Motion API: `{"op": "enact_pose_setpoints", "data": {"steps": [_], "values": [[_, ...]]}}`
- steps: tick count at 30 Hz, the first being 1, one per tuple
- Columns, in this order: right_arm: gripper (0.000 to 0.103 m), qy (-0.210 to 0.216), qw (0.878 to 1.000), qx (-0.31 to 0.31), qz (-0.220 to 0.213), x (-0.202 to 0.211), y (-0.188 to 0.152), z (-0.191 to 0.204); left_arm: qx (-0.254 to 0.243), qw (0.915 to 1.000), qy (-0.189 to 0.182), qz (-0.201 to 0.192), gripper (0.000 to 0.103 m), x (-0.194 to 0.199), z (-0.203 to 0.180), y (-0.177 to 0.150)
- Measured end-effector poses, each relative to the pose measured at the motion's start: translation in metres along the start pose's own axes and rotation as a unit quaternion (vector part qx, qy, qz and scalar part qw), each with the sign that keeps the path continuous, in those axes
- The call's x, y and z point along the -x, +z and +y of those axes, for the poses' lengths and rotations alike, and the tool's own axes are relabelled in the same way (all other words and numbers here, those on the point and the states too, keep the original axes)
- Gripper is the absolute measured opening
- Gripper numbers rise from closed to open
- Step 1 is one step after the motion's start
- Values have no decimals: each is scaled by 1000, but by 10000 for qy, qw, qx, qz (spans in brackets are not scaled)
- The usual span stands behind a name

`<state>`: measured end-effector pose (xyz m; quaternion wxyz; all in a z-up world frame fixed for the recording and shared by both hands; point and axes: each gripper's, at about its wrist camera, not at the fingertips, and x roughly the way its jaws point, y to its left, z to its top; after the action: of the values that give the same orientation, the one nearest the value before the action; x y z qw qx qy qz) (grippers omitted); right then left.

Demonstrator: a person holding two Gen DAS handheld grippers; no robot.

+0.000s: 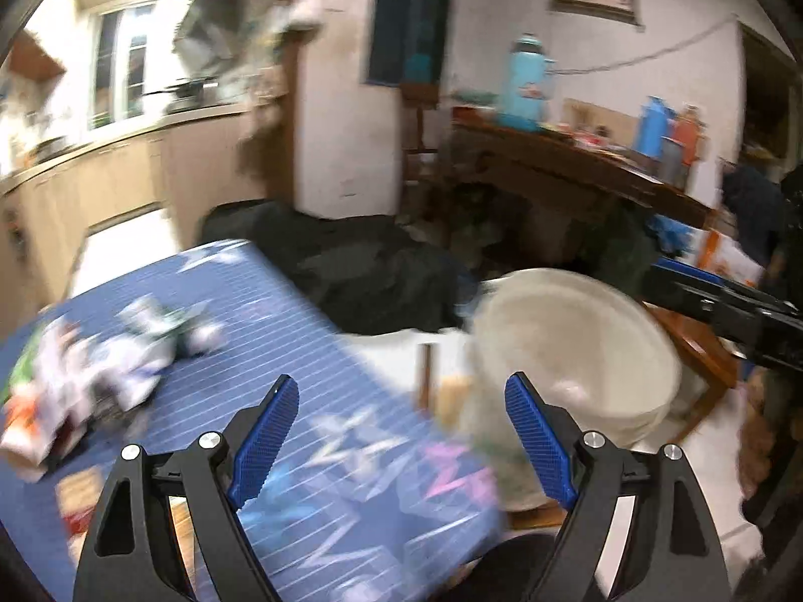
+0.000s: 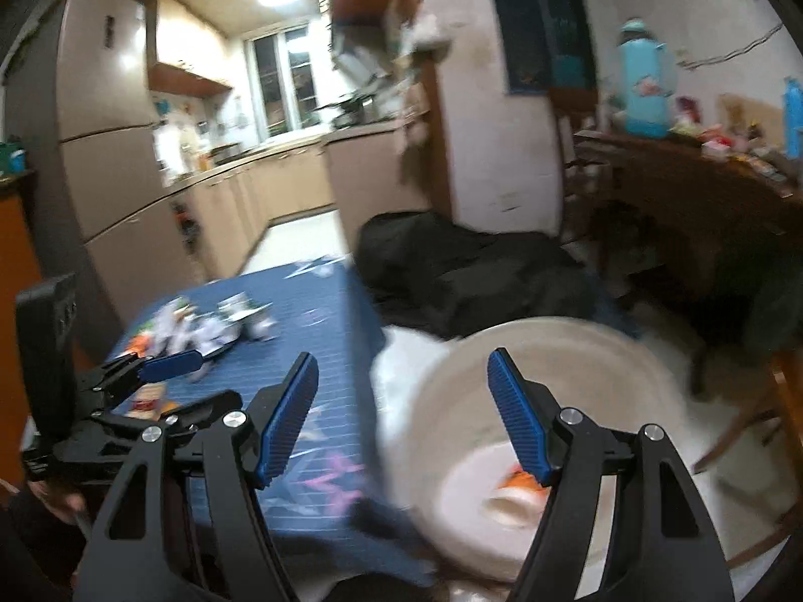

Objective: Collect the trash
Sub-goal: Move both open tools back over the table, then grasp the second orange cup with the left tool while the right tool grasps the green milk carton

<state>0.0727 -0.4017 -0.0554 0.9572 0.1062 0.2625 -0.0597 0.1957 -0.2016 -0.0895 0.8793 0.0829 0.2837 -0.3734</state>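
Lived-in home; kitchen beyond with fridge (image 2: 100, 115), cabinets (image 2: 281, 185), window (image 2: 283, 83); thermos flasks (image 1: 524, 80) on wooden sideboard (image 1: 577, 170).

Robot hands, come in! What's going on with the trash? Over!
Left gripper open, empty. Right gripper open, empty, over white bucket. Trash pile on blue tablecloth, untouched. Nothing blocking; picture blurry.

No legible text, label or number anywhere; both views motion-blurred
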Motion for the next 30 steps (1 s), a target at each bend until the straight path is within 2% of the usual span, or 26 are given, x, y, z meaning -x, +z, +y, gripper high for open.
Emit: {"op": "enact_pose_setpoints", "data": {"steps": [3, 6, 9, 13, 18, 21, 23, 25, 30], "values": [[67, 299, 9990, 246, 209, -19, -11, 37, 184, 9975, 682, -3, 85, 25, 38, -22], [67, 508, 9958, 538, 530, -41, -28, 77, 657, 9917, 1109, -16, 85, 53, 77, -44], [67, 798, 9900, 580, 1012, -70, -45, 106, 1006, 9756, 1951, 29, 85, 79, 115, -70], [67, 1037, 9824, 577, 1444, -100, -67, 139, 1487, 9545, 2579, 158, 85, 108, 160, -101], [67, 1314, 9754, 456, 1708, -125, -93, 175, 1914, 9388, 2863, 100, 85, 136, 200, -128], [67, 1374, 9737, 621, 1710, -131, -94, 192, 1934, 9347, 2984, 24, 85, 141, 216, -133], [67, 1352, 9738, 681, 1696, -134, -92, 199, 1758, 9344, 3099, -26, 85, 140, 224, -130], [74, 1334, 9743, 632, 1701, -138, -88, 198, 1513, 9340, 3235, 33, 91, 126, 239, -122], [74, 1254, 9762, 533, 1686, -144, -86, 201, 1144, 9349, 3315, 538, 91, 67, 287, -99]]}}
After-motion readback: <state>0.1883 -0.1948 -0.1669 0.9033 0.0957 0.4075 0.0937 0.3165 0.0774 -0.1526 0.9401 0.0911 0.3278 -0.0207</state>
